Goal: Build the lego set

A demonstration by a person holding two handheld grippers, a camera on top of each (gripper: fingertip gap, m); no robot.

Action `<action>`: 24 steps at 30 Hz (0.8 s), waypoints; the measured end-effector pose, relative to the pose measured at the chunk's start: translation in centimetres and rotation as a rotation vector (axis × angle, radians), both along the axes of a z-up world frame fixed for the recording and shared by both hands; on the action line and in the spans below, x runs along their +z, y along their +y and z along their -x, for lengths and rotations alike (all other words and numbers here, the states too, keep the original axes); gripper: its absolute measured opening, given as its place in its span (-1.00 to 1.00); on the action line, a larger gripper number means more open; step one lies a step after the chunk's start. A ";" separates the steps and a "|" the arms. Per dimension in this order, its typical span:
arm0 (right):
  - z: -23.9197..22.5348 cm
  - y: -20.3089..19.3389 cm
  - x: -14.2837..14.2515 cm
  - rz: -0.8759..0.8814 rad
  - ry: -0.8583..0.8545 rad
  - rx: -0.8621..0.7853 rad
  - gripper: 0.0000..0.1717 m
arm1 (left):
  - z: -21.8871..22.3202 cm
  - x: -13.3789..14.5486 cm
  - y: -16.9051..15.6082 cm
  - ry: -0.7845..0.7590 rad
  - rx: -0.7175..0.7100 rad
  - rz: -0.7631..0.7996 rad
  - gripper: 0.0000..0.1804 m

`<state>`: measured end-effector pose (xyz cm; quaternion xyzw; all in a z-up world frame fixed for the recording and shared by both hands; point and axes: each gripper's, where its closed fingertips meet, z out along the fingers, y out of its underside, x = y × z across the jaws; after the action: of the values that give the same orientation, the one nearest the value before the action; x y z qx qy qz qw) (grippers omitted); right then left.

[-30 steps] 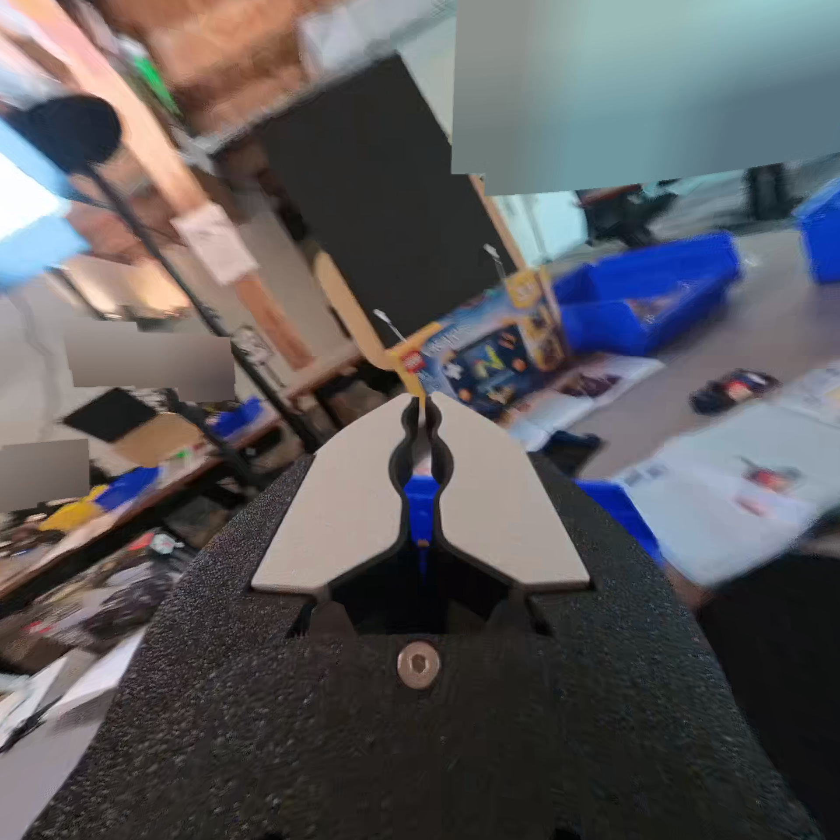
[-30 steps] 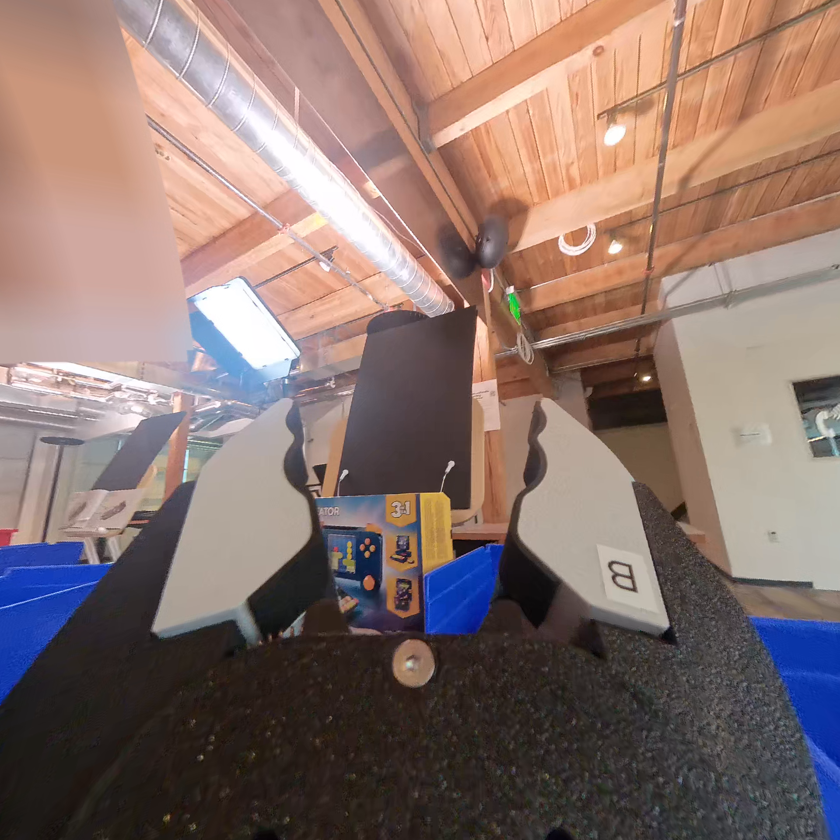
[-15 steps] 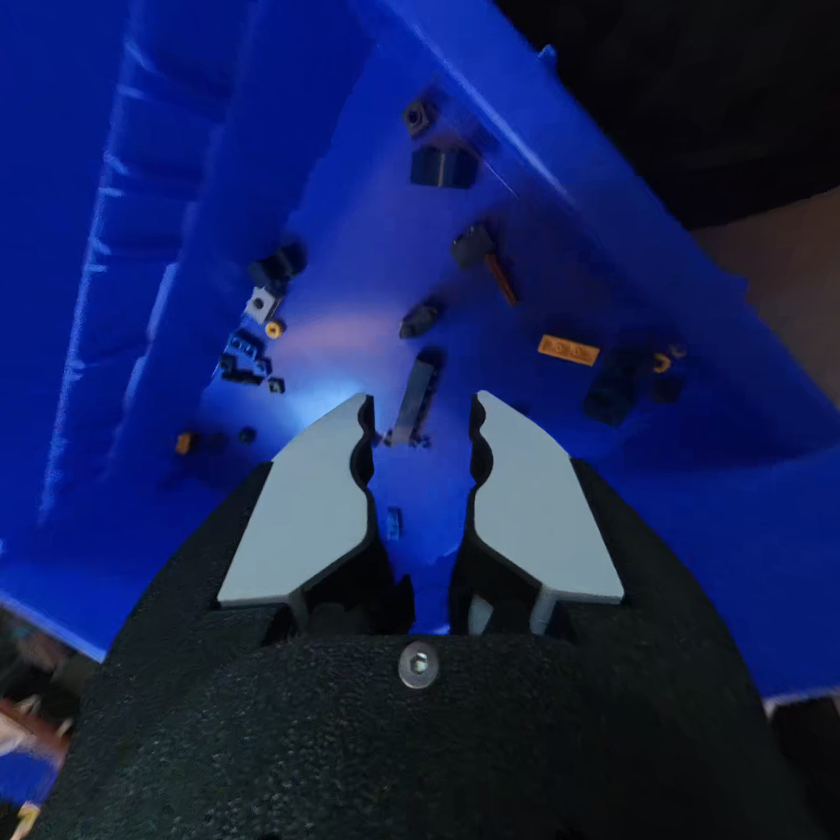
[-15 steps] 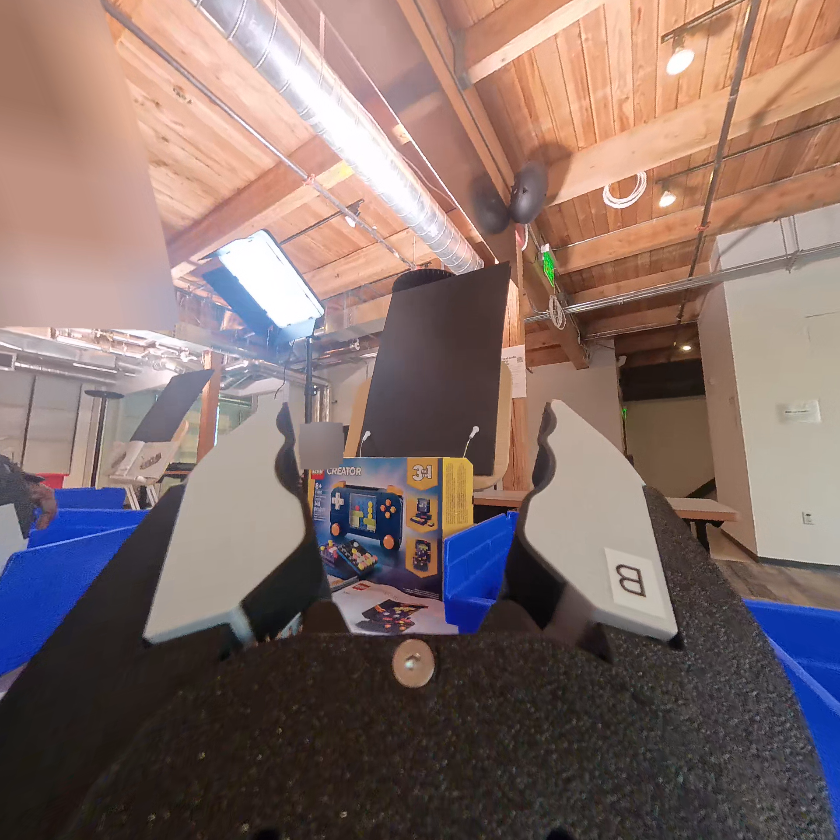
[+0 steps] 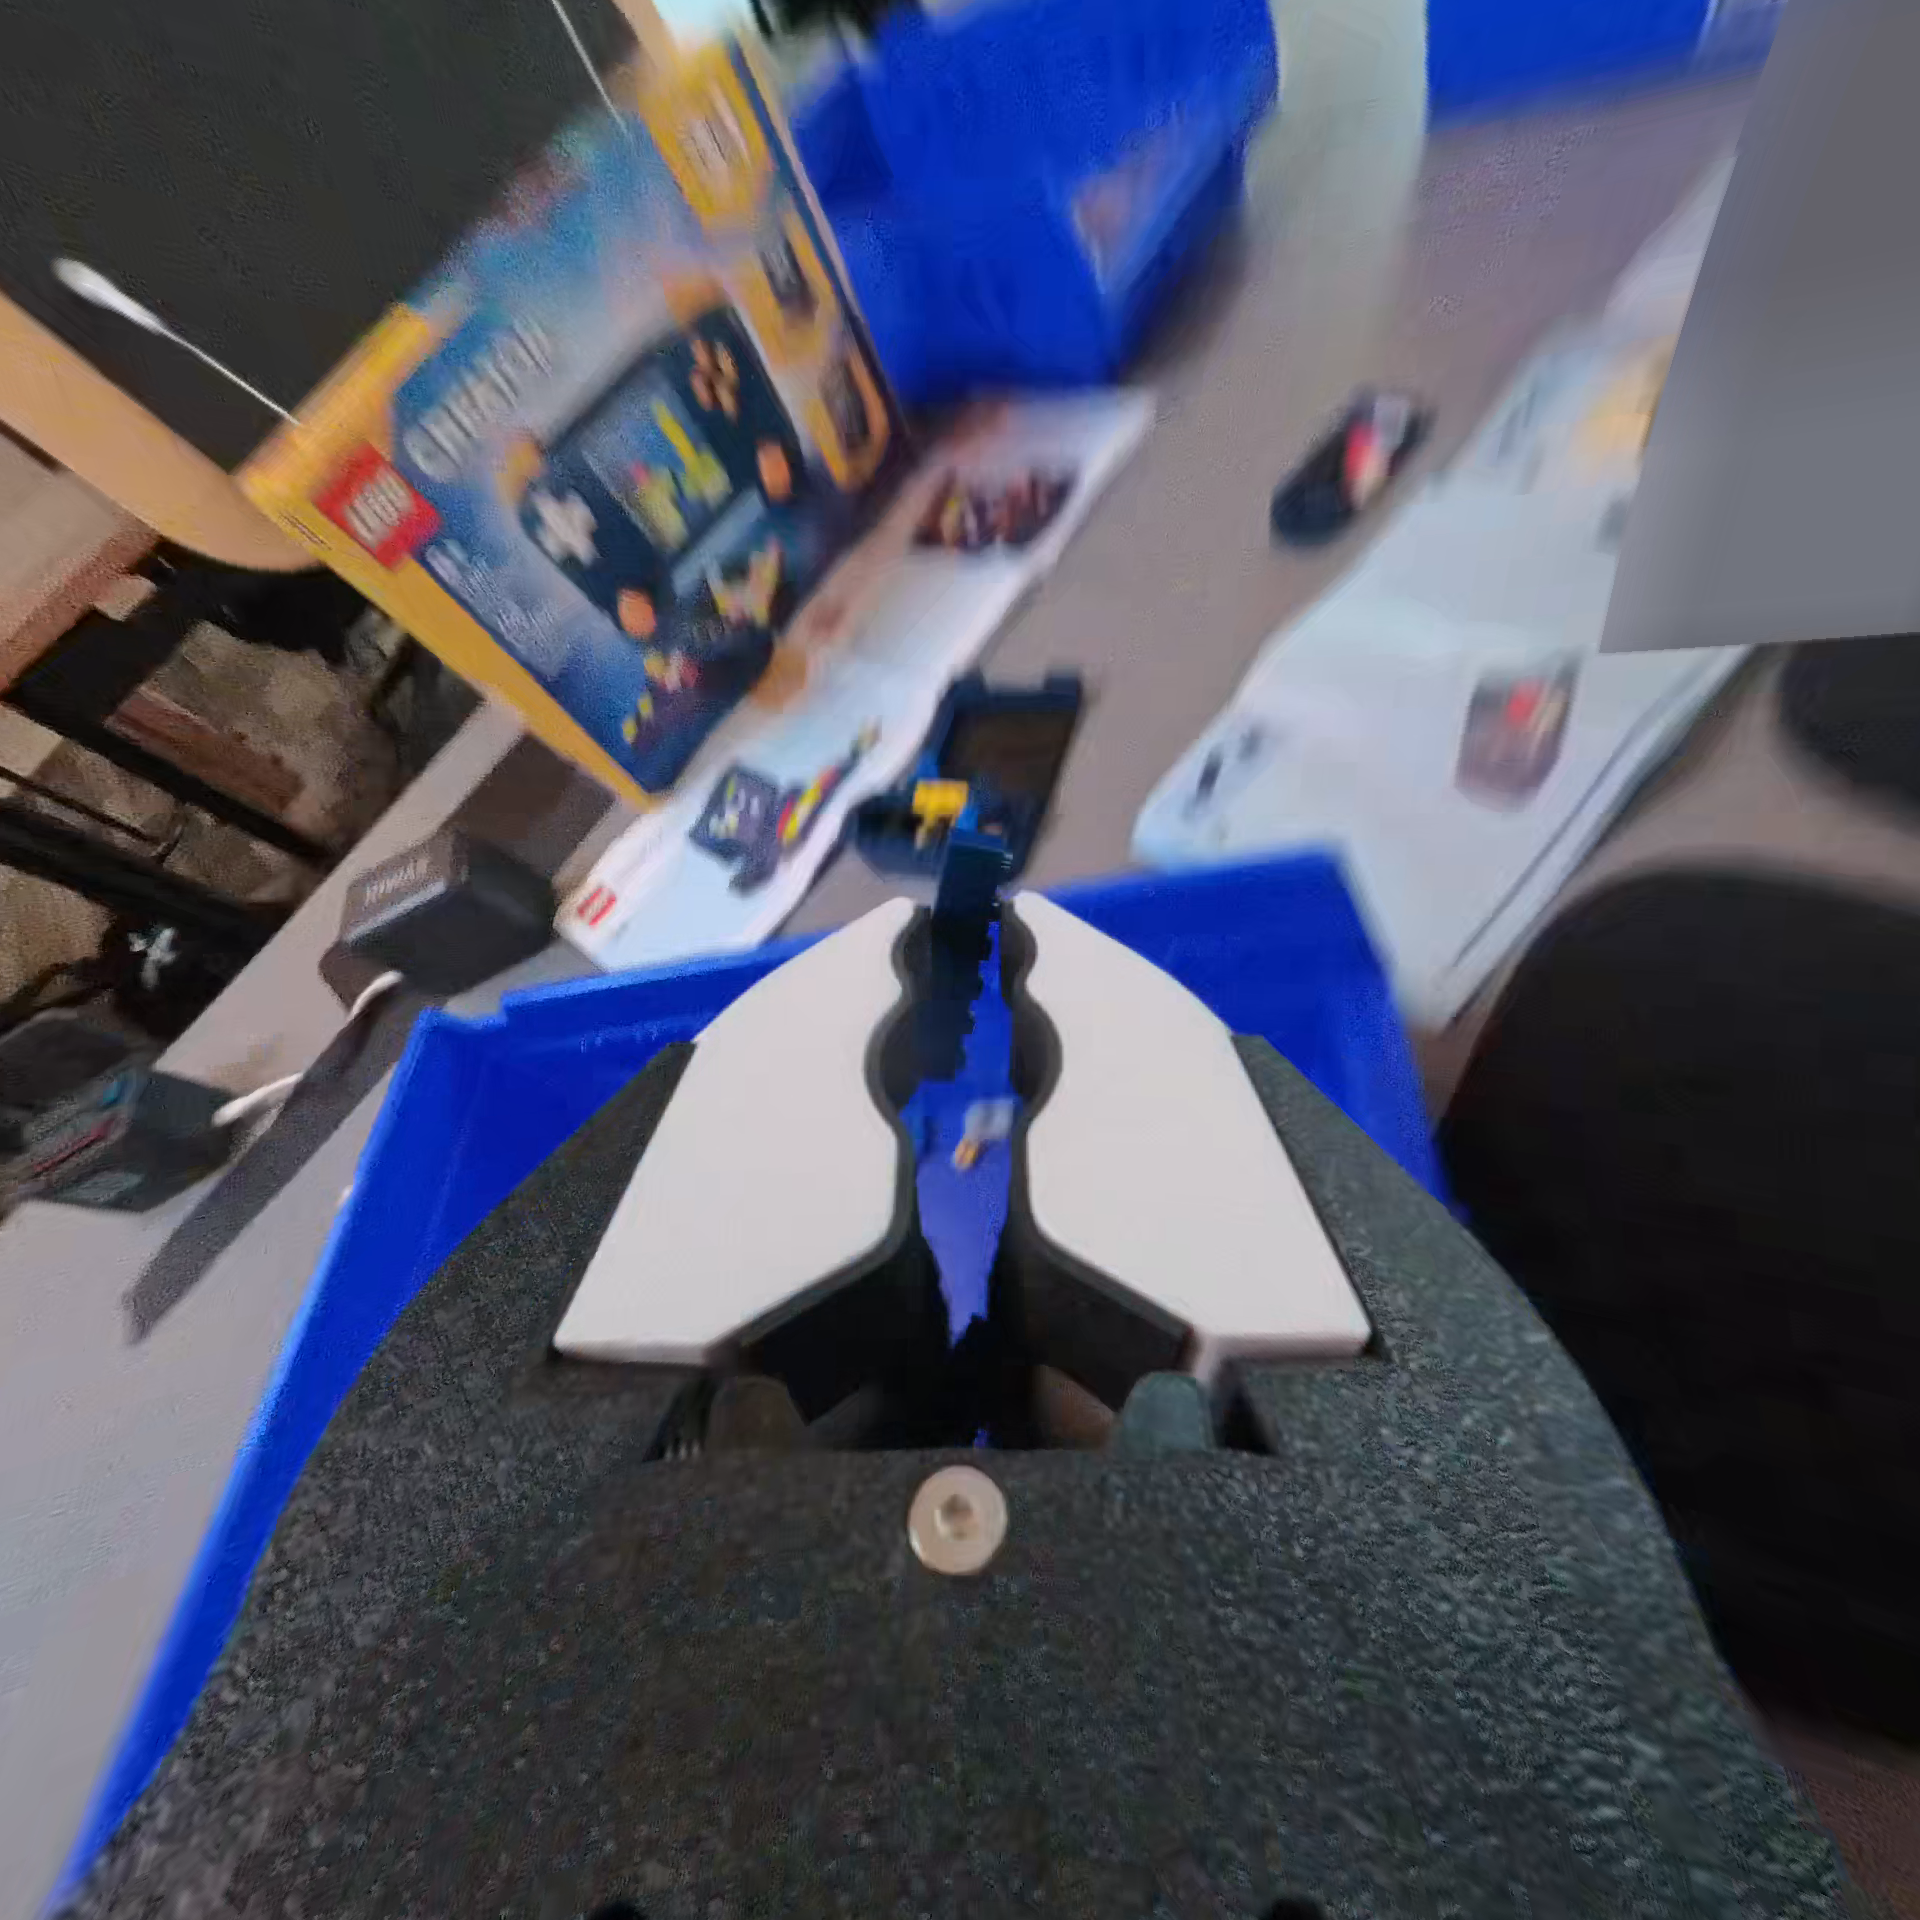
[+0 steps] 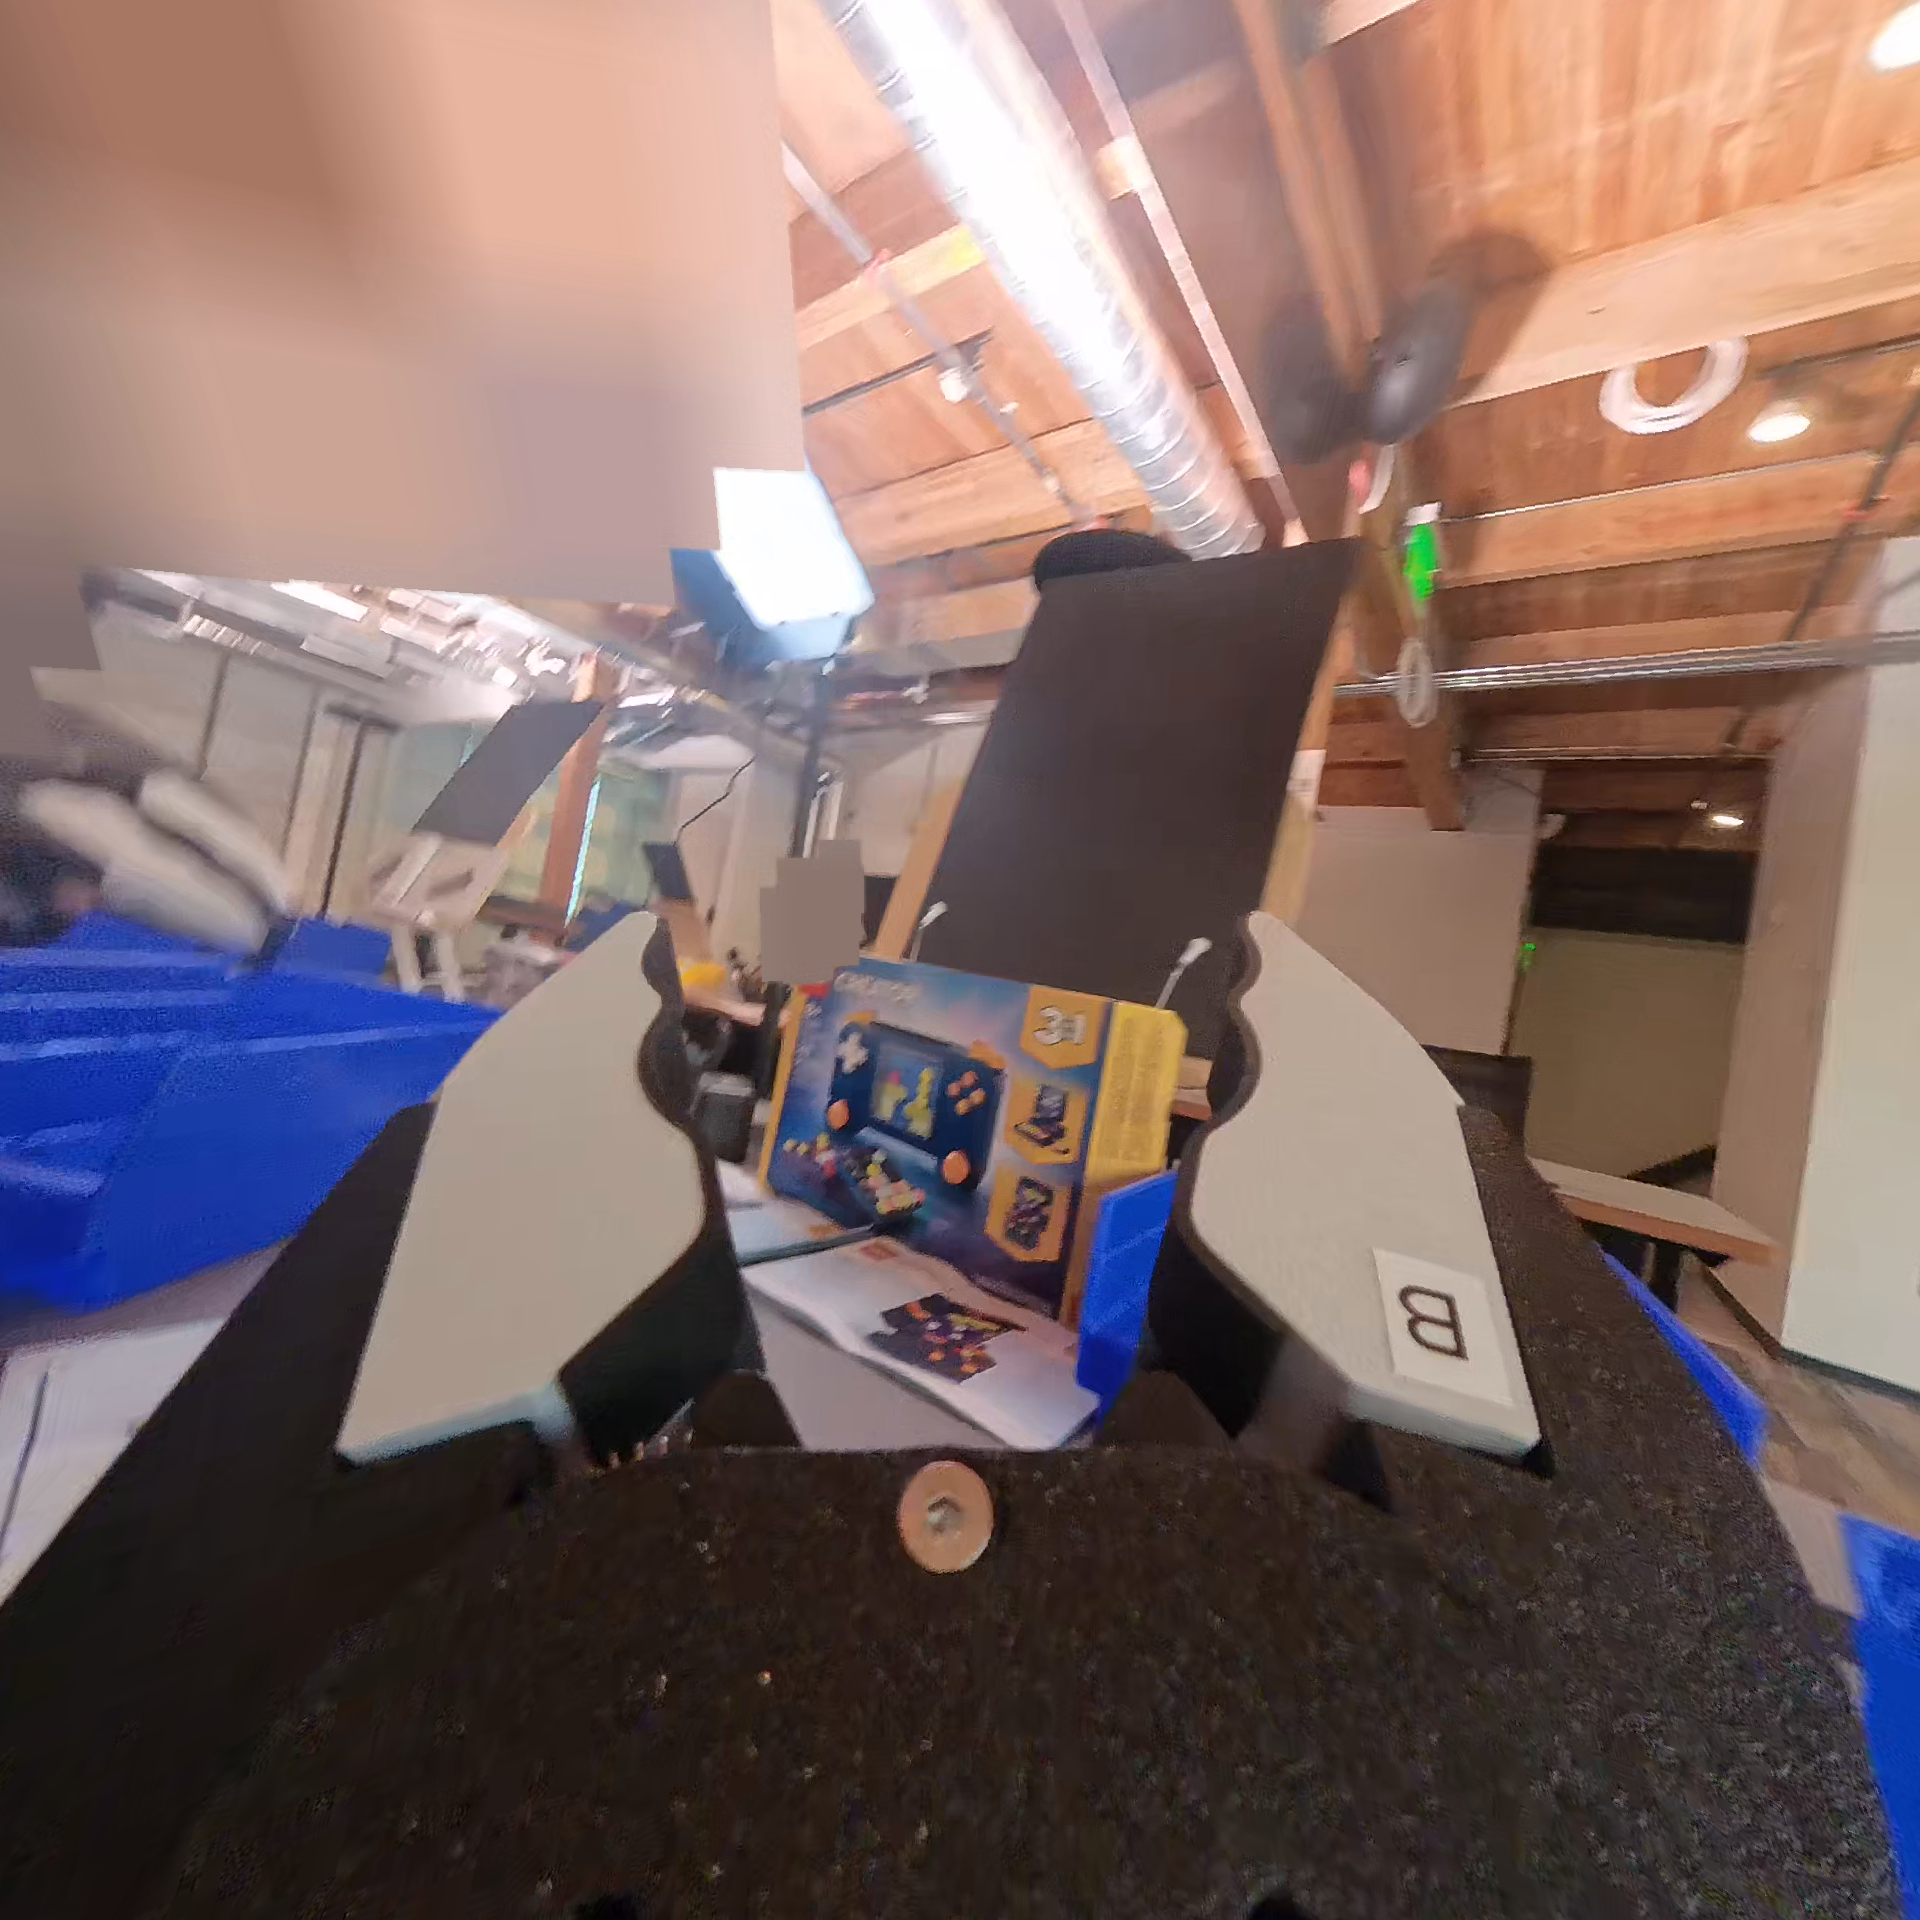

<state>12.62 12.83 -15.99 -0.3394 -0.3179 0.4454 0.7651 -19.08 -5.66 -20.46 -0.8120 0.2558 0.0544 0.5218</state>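
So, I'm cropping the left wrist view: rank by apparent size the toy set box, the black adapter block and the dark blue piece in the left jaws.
1. Toy set box, largest.
2. Black adapter block.
3. Dark blue piece, smallest, although it is nearest the camera and partly hidden by the jaws.

Printed writing shows on several things. The toy set box (image 6: 971, 1127) bears a red logo, title lettering and a badge. Beside the box, the instruction booklet (image 5: 727, 862) carries a small red logo. A white sticker (image 6: 1439, 1320) sits on the right gripper (image 6: 951, 1023) finger.
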 end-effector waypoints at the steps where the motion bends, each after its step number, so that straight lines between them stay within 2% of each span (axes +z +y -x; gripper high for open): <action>1: 1.2 -0.9 -0.4 -0.033 -0.048 0.018 0.15 | -2.2 3.0 0.0 -0.177 0.010 -0.144 -0.86; 3: 3.7 -3.3 -1.3 -0.122 -0.150 0.056 0.15 | -7.0 7.7 -0.8 -0.577 -0.054 -0.381 -0.88; 4: 4.9 -4.7 -1.7 -0.173 -0.196 0.077 0.15 | -9.1 8.4 -1.1 -0.772 -0.086 -0.424 -0.87; 8: 8.4 -10.8 -3.4 -0.346 -0.302 0.194 0.07 | -15.8 5.3 0.7 -1.390 -0.161 -0.344 -0.87; 10: 9.1 -13.5 -3.7 -0.385 -0.297 0.265 -0.04 | -15.9 5.0 1.6 -1.768 -0.190 -0.397 -0.87; 11: 9.3 -14.5 -3.5 -0.403 -0.285 0.278 -0.12 | -15.9 4.4 2.3 -1.879 -0.187 -0.398 -0.87; 12: 9.5 -15.3 -3.4 -0.426 -0.280 0.273 -0.20 | -16.2 3.8 2.9 -1.913 -0.177 -0.402 -0.87; 15: 9.9 -16.2 -3.5 -0.485 -0.304 0.231 -0.39 | -18.1 3.1 3.9 -1.863 -0.165 -0.412 -0.87; 19: 10.0 -15.6 -3.2 -0.435 -0.308 0.193 -0.51 | -20.3 2.8 4.5 -1.831 -0.214 -0.341 -0.87; 21: 9.9 -14.8 -3.4 -0.418 -0.338 0.150 -0.85 | -21.1 2.5 4.6 -1.830 -0.224 -0.315 -0.87; 23: 9.5 -14.3 -3.2 -0.428 -0.329 0.120 -0.90 | -21.3 2.5 4.5 -1.817 -0.244 -0.300 -0.86; 24: 9.4 -14.1 -3.2 -0.408 -0.333 0.139 -0.91 | -21.4 2.7 4.4 -1.769 -0.254 -0.286 -0.80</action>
<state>3.27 -1.30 -19.15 -0.2241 -0.5452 0.3616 0.7224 2.29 -1.23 -17.79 -0.4505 -0.1603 -0.6162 0.6258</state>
